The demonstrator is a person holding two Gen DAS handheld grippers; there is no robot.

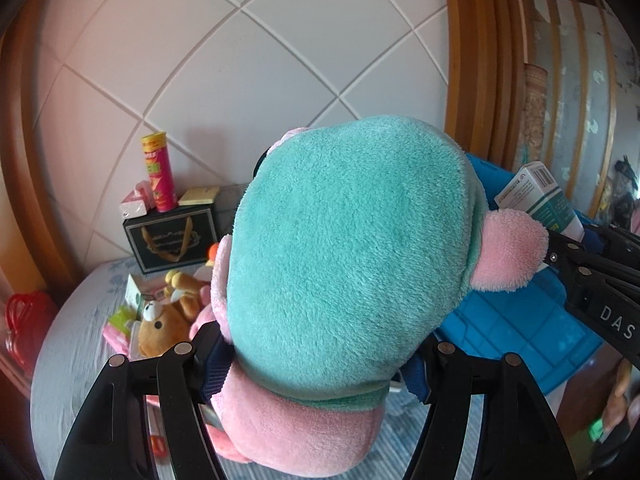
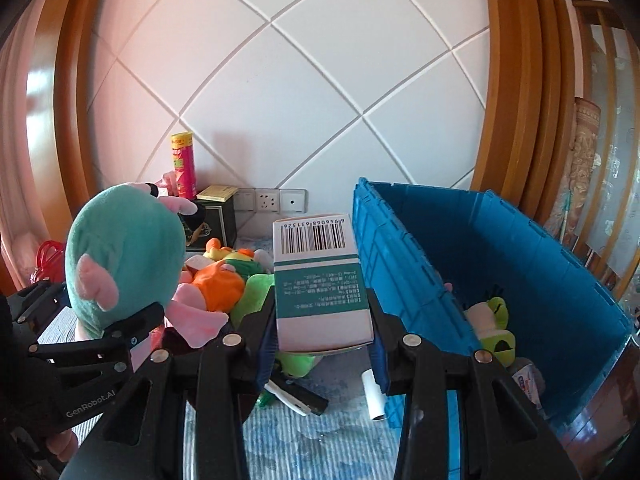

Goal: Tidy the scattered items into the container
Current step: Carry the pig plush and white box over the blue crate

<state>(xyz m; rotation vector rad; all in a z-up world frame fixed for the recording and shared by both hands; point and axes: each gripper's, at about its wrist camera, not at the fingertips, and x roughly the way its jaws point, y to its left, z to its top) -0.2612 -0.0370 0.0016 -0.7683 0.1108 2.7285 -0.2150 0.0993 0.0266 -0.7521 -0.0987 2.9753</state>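
My left gripper [image 1: 320, 360] is shut on a teal and pink plush toy [image 1: 344, 248], which fills the middle of the left wrist view and is held up above the bed. The same plush toy [image 2: 124, 256] shows at the left of the right wrist view. My right gripper [image 2: 322, 356] is shut on a white and teal carton with a barcode [image 2: 320, 280], lifted beside the left wall of the open blue crate [image 2: 520, 248]. The carton [image 1: 536, 196] also shows at the right of the left wrist view, over the blue crate [image 1: 516, 320].
A green plush [image 2: 492, 328] and a small packet [image 2: 528, 380] lie inside the crate. A heap of plush toys [image 2: 216, 284] is on the bedspread, with a white roll [image 2: 374, 396] and a marker [image 2: 296, 398] below my fingers. A chips can [image 2: 184, 164] stands on a black box [image 2: 218, 220] at the wall.
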